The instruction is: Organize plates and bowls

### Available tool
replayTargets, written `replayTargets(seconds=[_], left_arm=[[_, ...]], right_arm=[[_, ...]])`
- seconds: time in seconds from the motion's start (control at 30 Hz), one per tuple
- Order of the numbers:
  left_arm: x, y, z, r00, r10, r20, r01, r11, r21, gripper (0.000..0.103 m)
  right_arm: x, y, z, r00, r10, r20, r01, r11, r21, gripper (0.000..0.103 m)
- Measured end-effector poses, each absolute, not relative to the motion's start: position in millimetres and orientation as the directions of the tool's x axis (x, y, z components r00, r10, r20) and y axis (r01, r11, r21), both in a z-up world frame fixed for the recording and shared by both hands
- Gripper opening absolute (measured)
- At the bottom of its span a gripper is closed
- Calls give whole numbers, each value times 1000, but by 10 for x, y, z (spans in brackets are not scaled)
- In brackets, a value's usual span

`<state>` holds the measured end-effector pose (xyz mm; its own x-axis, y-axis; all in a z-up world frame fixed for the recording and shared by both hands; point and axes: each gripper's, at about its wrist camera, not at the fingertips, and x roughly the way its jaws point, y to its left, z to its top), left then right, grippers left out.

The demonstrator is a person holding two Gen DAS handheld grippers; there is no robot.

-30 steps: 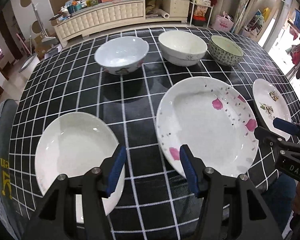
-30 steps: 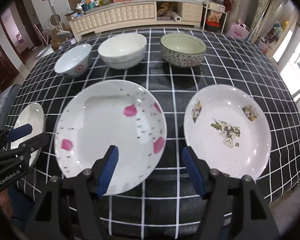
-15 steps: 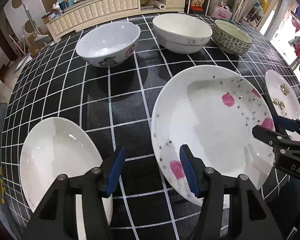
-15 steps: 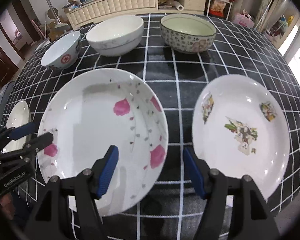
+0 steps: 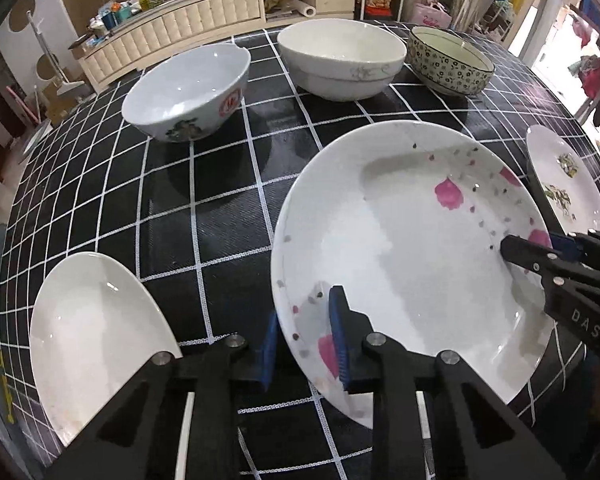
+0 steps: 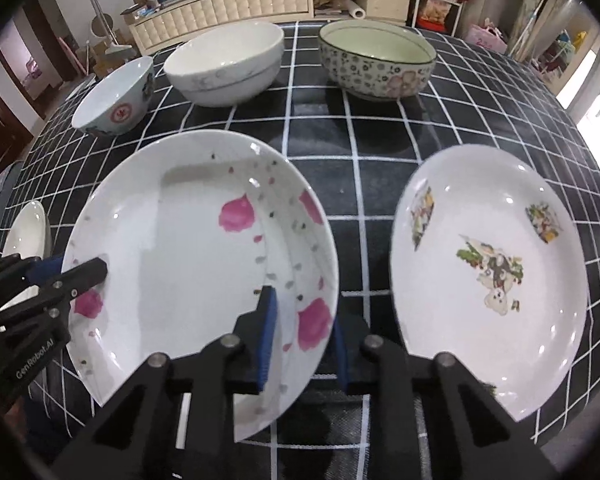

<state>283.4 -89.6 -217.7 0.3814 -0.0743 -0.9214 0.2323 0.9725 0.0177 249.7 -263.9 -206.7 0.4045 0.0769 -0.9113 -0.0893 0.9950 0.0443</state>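
The large pink-flowered plate [image 5: 412,256] lies at the table's near middle. My left gripper [image 5: 306,344] is shut on its near-left rim, one pad above and one below. My right gripper [image 6: 302,340] is shut on its near-right rim [image 6: 204,256] the same way. A plain white plate [image 5: 88,340] lies to the left, a picture plate [image 6: 488,272] to the right. Three bowls stand behind: a white bowl with red mark [image 5: 188,92], a large white bowl [image 5: 340,64], and a patterned bowl [image 5: 450,66].
The table has a black cloth with white grid [image 5: 220,184]. Its near edge runs just under the grippers. A cream sideboard [image 5: 188,20] with clutter stands beyond the table.
Both grippers moved forward and lower, and closed from wide open onto opposite near rims of the pink-flowered plate.
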Motion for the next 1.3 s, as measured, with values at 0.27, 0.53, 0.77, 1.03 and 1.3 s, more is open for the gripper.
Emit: replayTargets(seconds=[0.27, 0.53, 0.77, 1.03, 1.3], left_arm=[[2715, -750, -2112, 382, -69, -922, 208, 978, 13, 17], [2480, -470, -1919, 418, -38, -908, 176, 984, 40, 17], [2280, -113, -1703, 456, -16, -890, 118, 992, 42, 16], [2104, 316, -1696, 445, 37, -895, 34, 998, 58, 16], [1996, 667, -1767, 427, 78, -901, -26, 997, 74, 15]], right_arm=[[2326, -2574, -2002, 411, 90, -907, -82, 995, 62, 21], [2265, -2346, -1801, 436, 120, -892, -110, 991, 79, 18], [2203, -2010, -1569, 474, 148, -868, -165, 983, 77, 18], [2194, -1602, -1579, 462, 200, -864, -234, 967, 99, 18], [2200, -1257, -1646, 439, 231, -868, -289, 951, 106, 18]])
